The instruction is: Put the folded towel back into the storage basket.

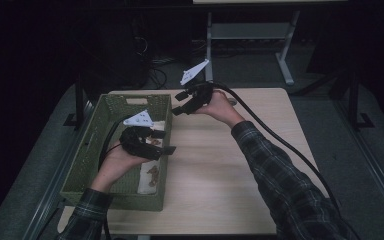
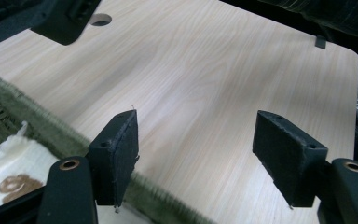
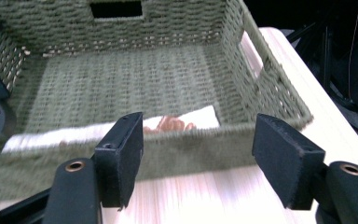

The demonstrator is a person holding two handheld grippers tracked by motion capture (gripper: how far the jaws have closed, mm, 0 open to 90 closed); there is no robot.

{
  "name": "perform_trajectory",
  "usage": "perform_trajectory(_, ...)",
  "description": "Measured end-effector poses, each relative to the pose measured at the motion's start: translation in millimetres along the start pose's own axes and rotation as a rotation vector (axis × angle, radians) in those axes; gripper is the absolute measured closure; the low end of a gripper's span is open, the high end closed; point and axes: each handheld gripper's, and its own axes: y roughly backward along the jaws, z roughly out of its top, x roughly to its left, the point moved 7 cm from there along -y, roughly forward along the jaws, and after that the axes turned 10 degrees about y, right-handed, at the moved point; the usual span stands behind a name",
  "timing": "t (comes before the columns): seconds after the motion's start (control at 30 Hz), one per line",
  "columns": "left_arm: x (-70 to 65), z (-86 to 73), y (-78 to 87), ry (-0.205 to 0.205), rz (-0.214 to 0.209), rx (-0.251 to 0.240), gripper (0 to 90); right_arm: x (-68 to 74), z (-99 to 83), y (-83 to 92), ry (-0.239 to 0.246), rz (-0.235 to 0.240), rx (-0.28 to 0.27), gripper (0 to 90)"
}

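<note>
just beyond the right claw (image 3: 198,161), the white cloth (image 3: 98,130) in the basket (image 3: 270,93)

green woven basket (image 1: 111,150) sitting on left side of light wood bench (image 1: 220,170), white cloth with brown print (image 1: 150,177) lying inside along its right wall; metal-legged table (image 1: 250,30) standing behind on the dark floor

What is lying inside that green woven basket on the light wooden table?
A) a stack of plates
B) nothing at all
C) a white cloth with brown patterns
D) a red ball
C: a white cloth with brown patterns lies along the floor of the green woven basket, against its table-side wall.
</note>
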Motion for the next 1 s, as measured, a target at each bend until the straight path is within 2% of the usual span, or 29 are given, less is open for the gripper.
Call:
perform_trajectory(0.3,-22.3,15.2,-26.1,0.009,-0.001,-0.010,27.3,2.0,-24.1,29.8,-0.002,-0.019,0.014,29.9)
perform_trajectory(0.5,-35.5,22.3,-44.4,0.011,0.002,-0.019,26.5,4.3,-39.2,50.9,-0.016,-0.038,0.000,29.2)
perform_trajectory(0.67,-43.5,22.1,-60.3,0.024,0.009,-0.013,25.5,7.5,-58.0,62.7,-0.046,-0.053,-0.005,28.3)
perform_trajectory(0.77,-48.2,20.2,-71.2,0.001,0.018,0.000,25.0,10.5,-72.3,67.8,-0.062,-0.066,-0.006,27.4)
perform_trajectory(0.87,-52.2,18.4,-79.1,-0.003,0.025,0.013,25.0,12.5,-82.0,71.2,-0.078,-0.074,-0.007,26.6)
perform_trajectory(0.93,-54.1,17.9,-84.9,-0.006,0.032,0.007,25.0,15.2,-89.1,73.8,-0.091,-0.080,-0.006,25.5)
perform_trajectory(1.0,-59.5,16.8,-93.1,0.007,0.026,-0.002,25.0,17.7,-99.2,77.1,-0.099,-0.089,0.000,24.1)
